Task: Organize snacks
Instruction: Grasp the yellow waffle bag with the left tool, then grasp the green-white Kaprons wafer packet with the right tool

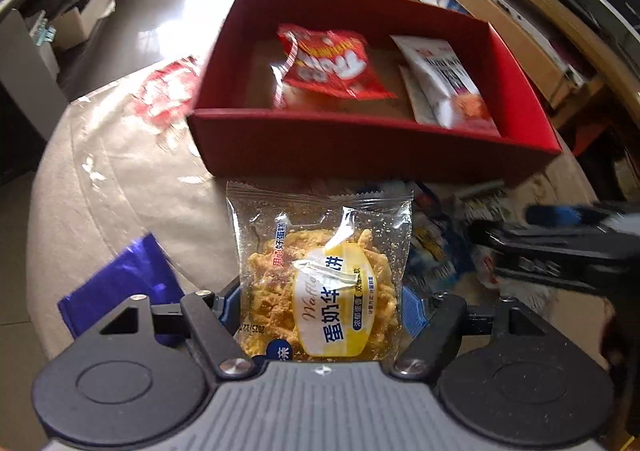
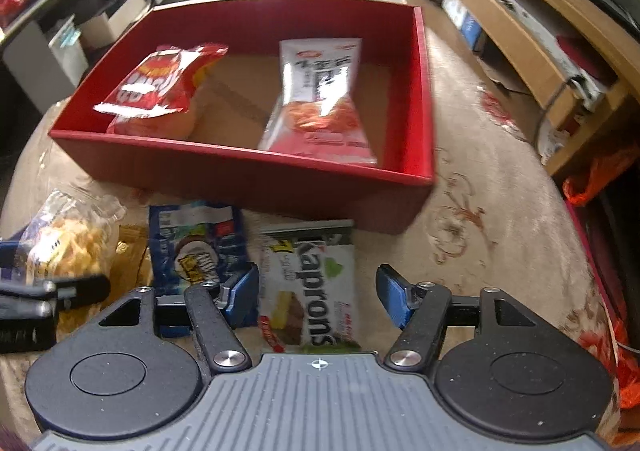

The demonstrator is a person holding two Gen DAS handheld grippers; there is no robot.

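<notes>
My left gripper [image 1: 320, 309] is shut on a clear waffle packet [image 1: 320, 271] with a yellow label, its blue pads [image 1: 414, 309] pressing both sides, just short of the red box [image 1: 360, 149]. Inside the box lie a red snack bag [image 1: 332, 63] and a white packet [image 1: 444, 79]. In the right wrist view my right gripper [image 2: 318, 295] stands open over a white Kaprons packet [image 2: 320, 291] lying flat before the red box [image 2: 240, 175]. The packet lies between the fingers, and the right pad is clear of it. A blue packet [image 2: 192, 247] lies to its left.
A red-and-white packet [image 1: 168, 91] lies left of the box and a blue foil packet [image 1: 120, 283] near the table's left edge. The table wears a beige cloth [image 2: 500, 211]. Wooden shelves [image 2: 520, 31] stand to the right, and an orange bag [image 2: 592, 179] sits beside the table.
</notes>
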